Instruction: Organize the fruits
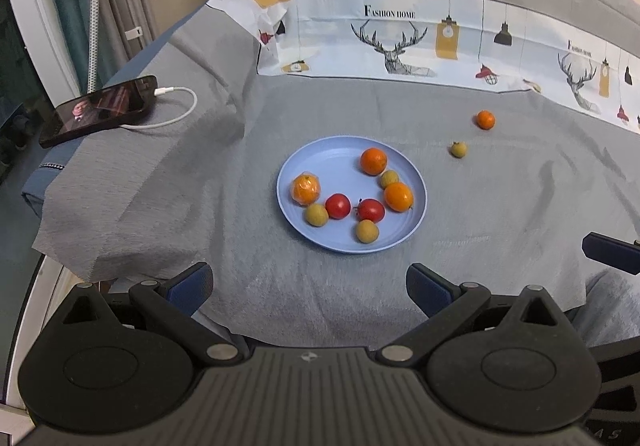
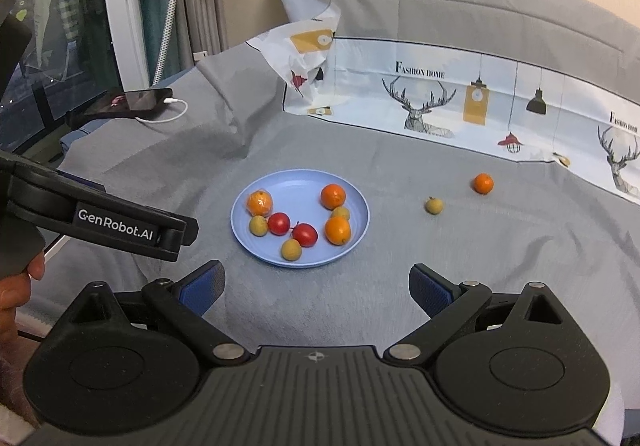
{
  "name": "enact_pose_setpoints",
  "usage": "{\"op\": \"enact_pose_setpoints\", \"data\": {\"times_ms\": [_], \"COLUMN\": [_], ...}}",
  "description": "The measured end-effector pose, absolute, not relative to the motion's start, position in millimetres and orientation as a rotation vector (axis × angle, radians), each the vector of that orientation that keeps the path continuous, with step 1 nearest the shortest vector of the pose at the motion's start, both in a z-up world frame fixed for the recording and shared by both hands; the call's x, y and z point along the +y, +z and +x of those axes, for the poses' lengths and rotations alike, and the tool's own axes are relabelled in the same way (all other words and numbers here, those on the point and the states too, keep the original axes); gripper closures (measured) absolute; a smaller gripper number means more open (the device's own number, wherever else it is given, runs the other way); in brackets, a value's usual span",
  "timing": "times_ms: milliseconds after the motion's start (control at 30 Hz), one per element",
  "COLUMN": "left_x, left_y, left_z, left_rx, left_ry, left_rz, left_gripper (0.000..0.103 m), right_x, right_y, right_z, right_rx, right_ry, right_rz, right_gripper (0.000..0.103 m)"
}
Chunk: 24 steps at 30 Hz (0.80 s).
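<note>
A light blue plate [image 1: 320, 162] [image 2: 296, 182] lies on the grey cloth and holds several fruits: oranges, red tomatoes and small yellow-brown longans. Off the plate to the right sit a small orange [image 1: 485, 120] [image 2: 483, 183] and a longan [image 1: 459, 149] [image 2: 434, 205]. My left gripper [image 1: 310, 286] is open, empty and near the cloth's front edge, short of the plate. My right gripper [image 2: 316, 286] is also open and empty, just below the plate. The left gripper's body [image 2: 120, 226] shows at the left of the right wrist view.
A phone [image 1: 100, 108] [image 2: 132, 100] on a white charging cable lies at the far left. A printed sheet [image 1: 420, 38] with deer and lamps stands along the back. The cloth is wrinkled at left, and a person's hand [image 2: 16, 286] shows at the left edge.
</note>
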State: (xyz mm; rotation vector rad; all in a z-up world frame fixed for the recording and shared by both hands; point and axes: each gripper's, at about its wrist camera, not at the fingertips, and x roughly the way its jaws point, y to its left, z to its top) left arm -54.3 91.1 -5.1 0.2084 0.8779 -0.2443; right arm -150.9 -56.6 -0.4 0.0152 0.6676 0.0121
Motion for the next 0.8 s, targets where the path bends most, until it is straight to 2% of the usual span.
{"op": "enact_pose_setpoints", "data": {"times_ms": [433,800], "left_x": [42.4,-83.5], "left_y": [-19.3,-44.8], "left_z": [-25.7,50.2], "left_rx": [0.936,0.990], "left_ry": [-0.277,-0.389], "left_rz": [0.288,0.375], "left_gripper": [0.000,0.000], "right_x": [-101.5,-216.1], "right_y": [-24.8,-51.2], "right_z": [-136.0,-96.4], "right_rx": [0.710,0.669], "right_ry": [-0.079,-0.328], "right_rz": [0.133,0.189], "right_gripper": [0.005,0.005]}}
